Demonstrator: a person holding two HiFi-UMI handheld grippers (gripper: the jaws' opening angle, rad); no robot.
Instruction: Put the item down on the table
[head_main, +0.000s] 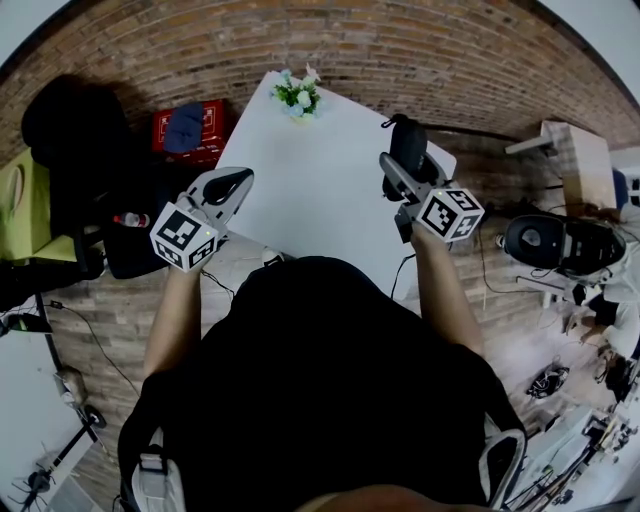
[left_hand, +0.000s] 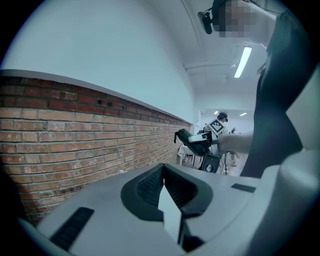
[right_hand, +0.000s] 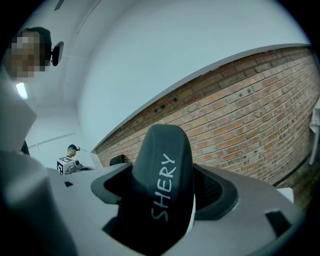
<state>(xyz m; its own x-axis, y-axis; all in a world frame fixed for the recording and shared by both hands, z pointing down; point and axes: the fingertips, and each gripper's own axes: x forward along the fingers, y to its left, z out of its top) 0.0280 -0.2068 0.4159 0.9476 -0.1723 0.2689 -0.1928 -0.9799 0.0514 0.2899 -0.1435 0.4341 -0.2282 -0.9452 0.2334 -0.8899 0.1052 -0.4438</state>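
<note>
Black oblong case (right_hand: 162, 185), white SHERY lettering, clamped between jaws, over white table (head_main: 320, 190) edge

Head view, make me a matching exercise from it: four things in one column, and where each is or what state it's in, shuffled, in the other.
Things
1. black case
2. flowers
3. red crate
4. left gripper

Places or states
A. at the far end of the white table
B. jaws together, nothing between them
C. clamped in the right gripper
D. on the floor, left of the table

Pairs: 1-C, 2-A, 3-D, 4-B
</note>
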